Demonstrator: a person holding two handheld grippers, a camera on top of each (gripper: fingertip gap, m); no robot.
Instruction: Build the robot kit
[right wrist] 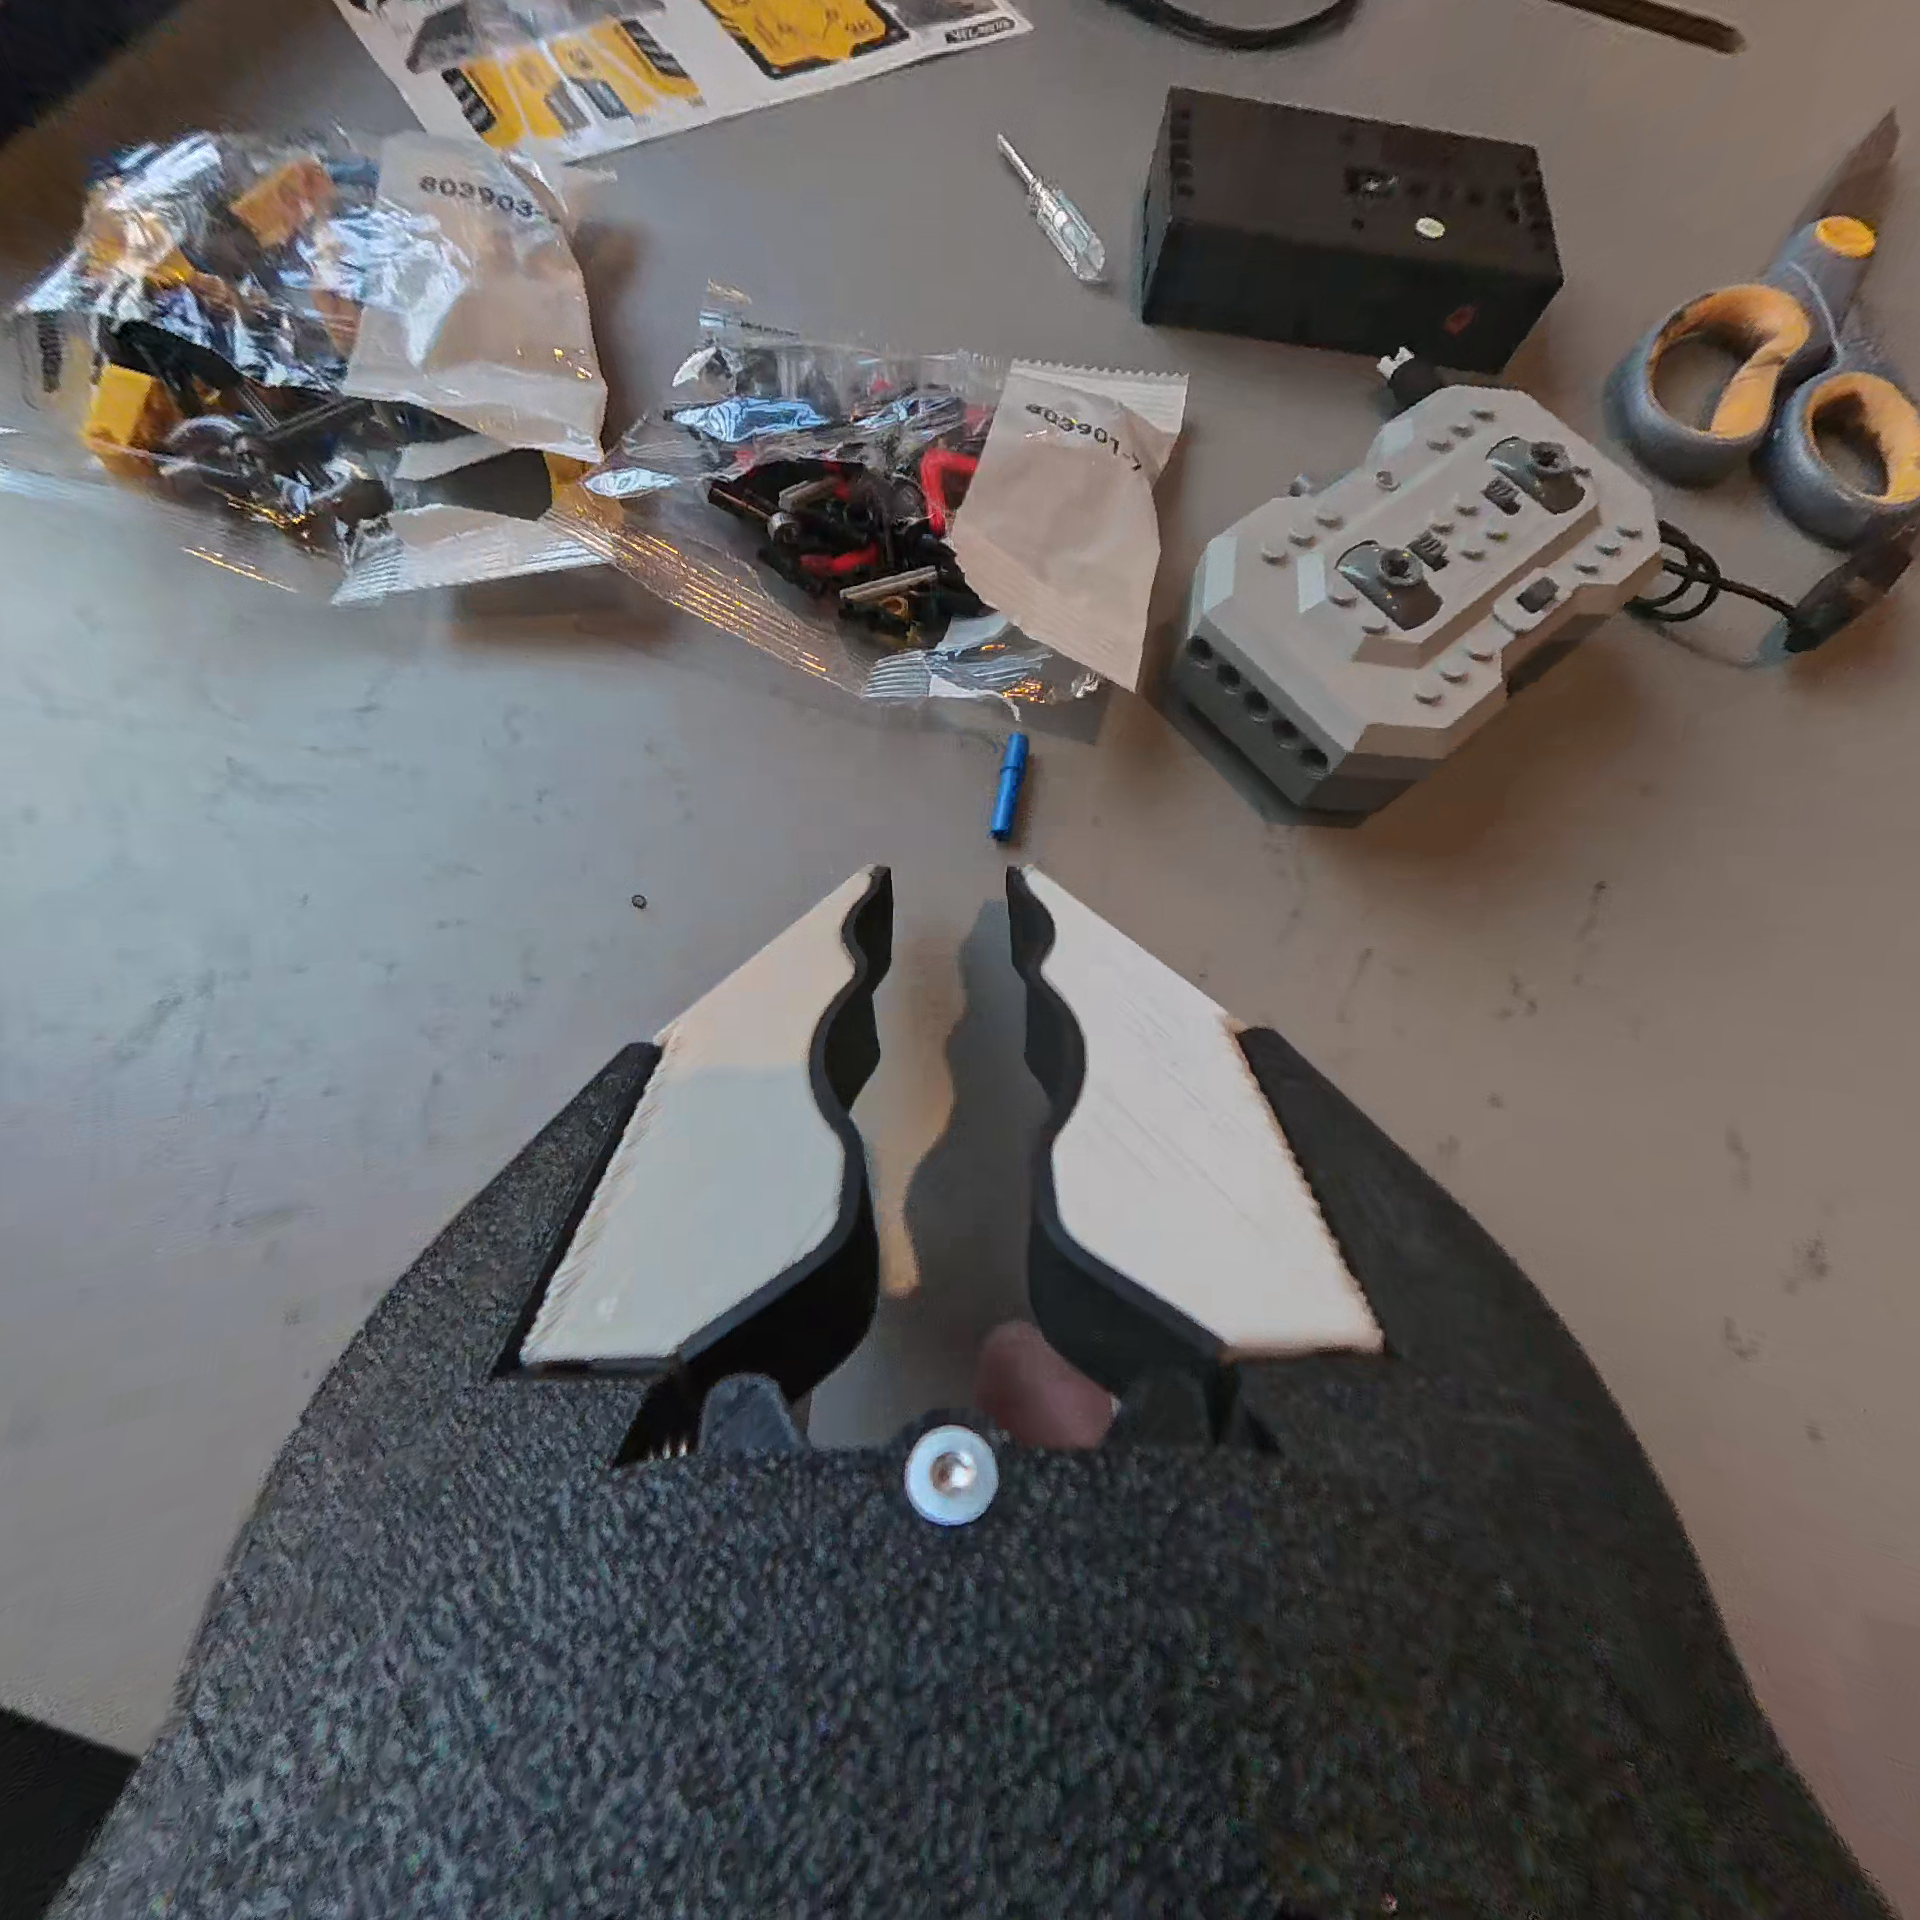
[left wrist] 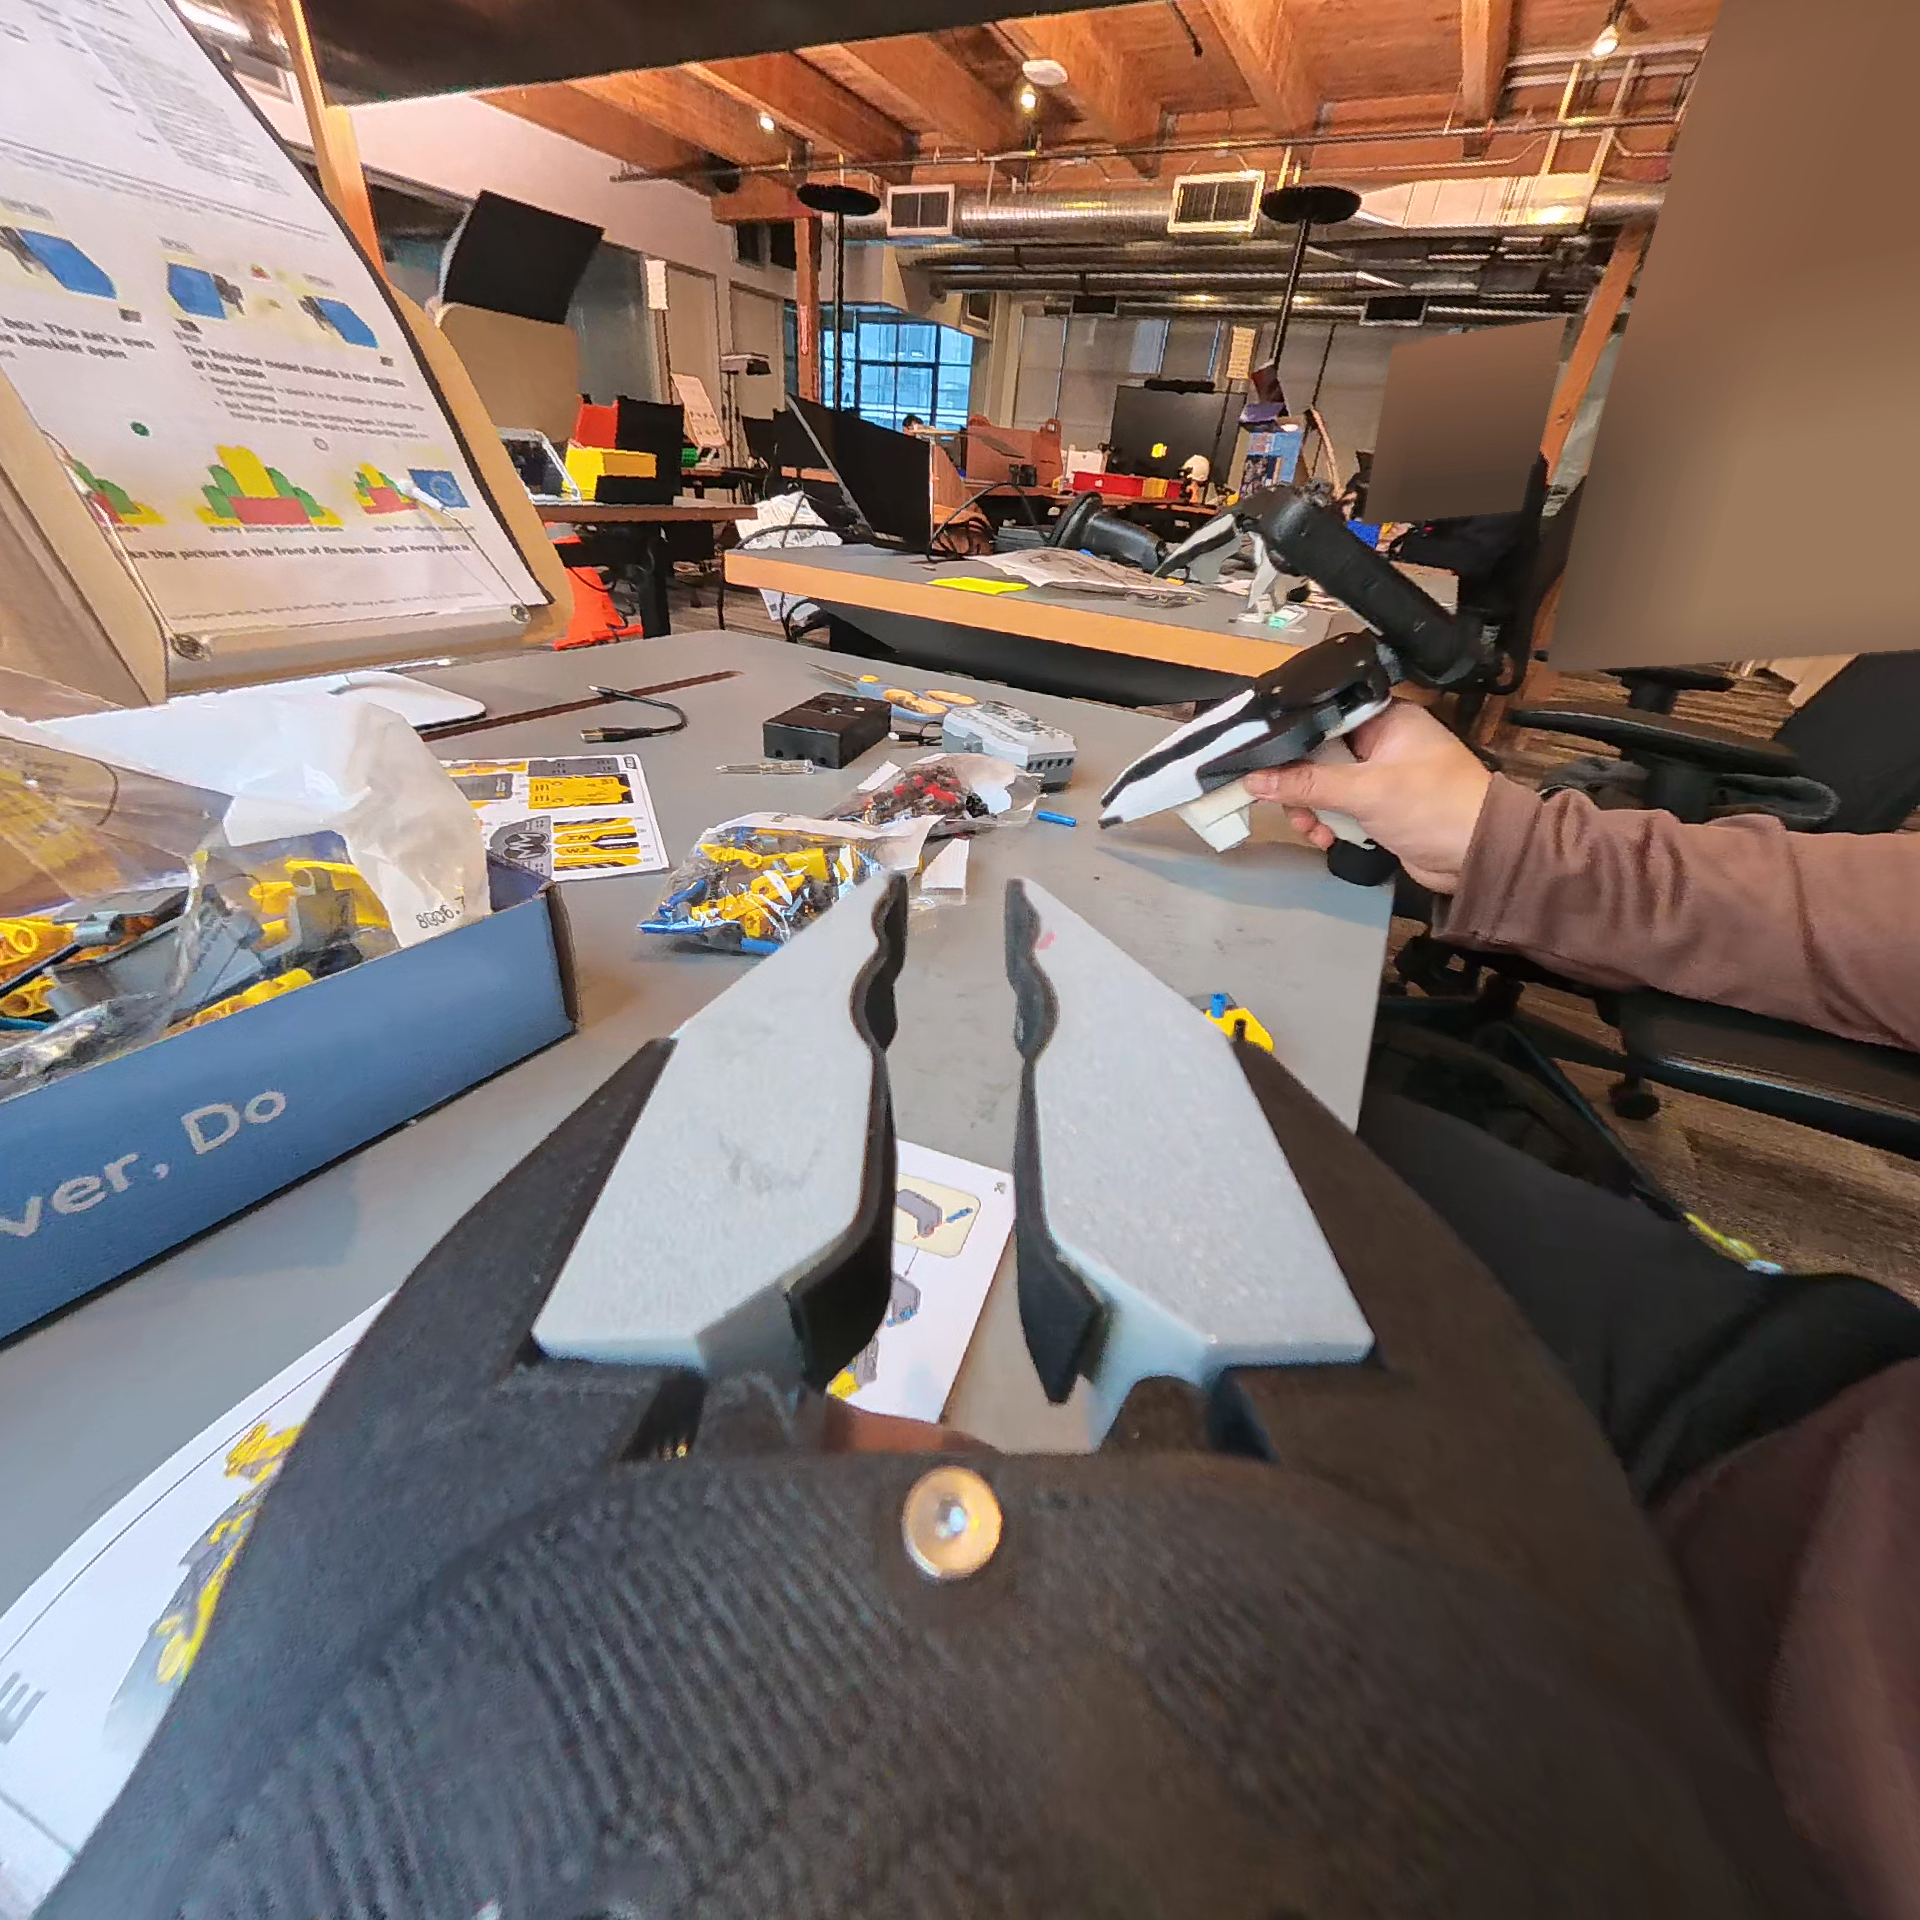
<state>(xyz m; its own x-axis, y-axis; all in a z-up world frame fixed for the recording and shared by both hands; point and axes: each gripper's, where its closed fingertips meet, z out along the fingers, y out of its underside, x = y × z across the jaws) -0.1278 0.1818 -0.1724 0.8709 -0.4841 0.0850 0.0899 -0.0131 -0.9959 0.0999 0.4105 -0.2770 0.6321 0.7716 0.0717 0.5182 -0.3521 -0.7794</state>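
Observation:
My left gripper [left wrist: 954, 891] is open and empty, held low over the grey table [left wrist: 1195, 914] above an instruction booklet [left wrist: 935, 1278]. A clear bag of yellow and blue parts [left wrist: 769, 873] lies just ahead of it. My right gripper [right wrist: 951, 875] is open by a narrow gap and empty, pointing down at the table [right wrist: 416, 935]. A small blue pin [right wrist: 1008, 785] lies just beyond its tips. The left wrist view shows the right gripper [left wrist: 1117, 816] held by a hand near the pin [left wrist: 1058, 818].
Beyond the pin lie a bag of black and red parts [right wrist: 883, 520], a yellow-parts bag [right wrist: 260, 353], a grey studded unit [right wrist: 1423, 603], a black box [right wrist: 1340, 229], scissors [right wrist: 1787, 384] and a small screwdriver [right wrist: 1049, 208]. A blue cardboard box [left wrist: 312, 1060] stands left. The table edge [left wrist: 1371, 987] is right. My right fingertips sit around 35 cm from my left ones. The small screwdriver [right wrist: 1049, 208] lies some 20 cm from my right tips, 40 cm from my left tips. It is also in sight in the left wrist view [left wrist: 771, 768].

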